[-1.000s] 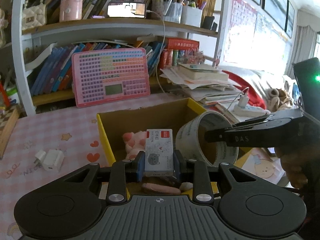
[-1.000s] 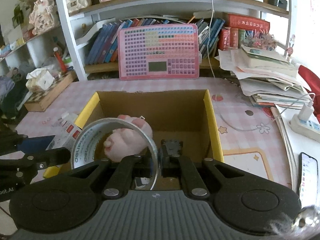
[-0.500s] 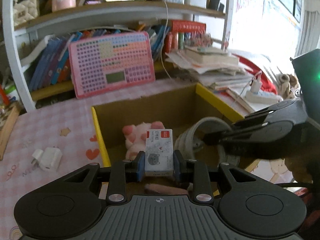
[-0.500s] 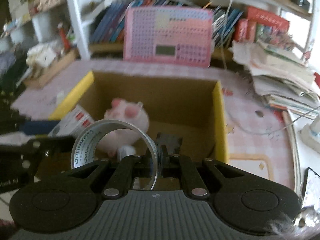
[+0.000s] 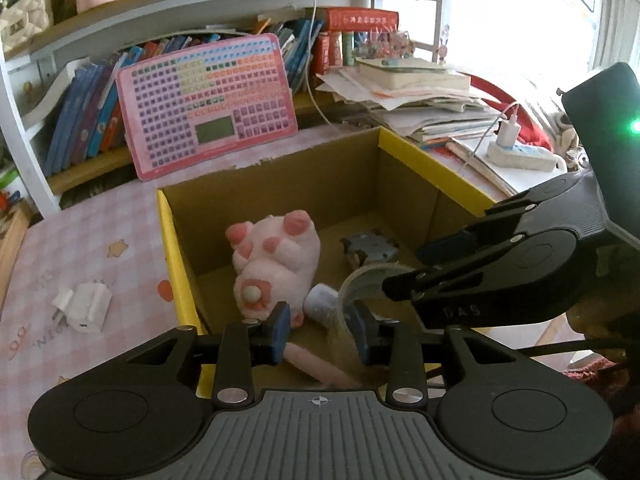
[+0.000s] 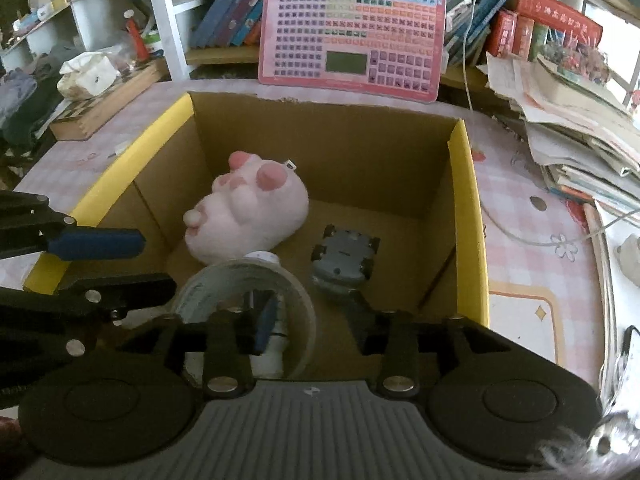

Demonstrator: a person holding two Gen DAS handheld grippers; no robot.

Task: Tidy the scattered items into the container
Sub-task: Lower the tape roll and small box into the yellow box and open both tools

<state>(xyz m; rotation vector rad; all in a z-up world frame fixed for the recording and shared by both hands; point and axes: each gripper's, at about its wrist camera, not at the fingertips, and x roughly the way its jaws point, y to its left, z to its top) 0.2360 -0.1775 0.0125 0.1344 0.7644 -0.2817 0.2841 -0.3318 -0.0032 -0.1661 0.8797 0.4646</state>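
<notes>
Left-wrist view: a pink checked tabletop (image 5: 80, 240) carries a cardboard box (image 5: 432, 172) with yellow-edged walls, a pink keyboard toy (image 5: 208, 104) leaning behind the box against a bookshelf (image 5: 160, 20), and a white charger (image 5: 86, 304) left of the box. Inside the box lie a pink plush (image 6: 248, 208), a grey toy car (image 6: 346, 256) and a clear tape roll (image 6: 248, 300). The left gripper (image 5: 320, 326) has just been opening and is empty; the right gripper (image 6: 312, 320) has just been opening, its pads off the tape roll's rim between them.

A pink keyboard toy (image 5: 208, 104) leans upright against the bookshelf (image 5: 160, 28). A paper stack (image 5: 420, 96) sits right of it, with a power strip (image 5: 520, 154) nearby. A white charger (image 5: 82, 306) lies on the table (image 5: 80, 248).
</notes>
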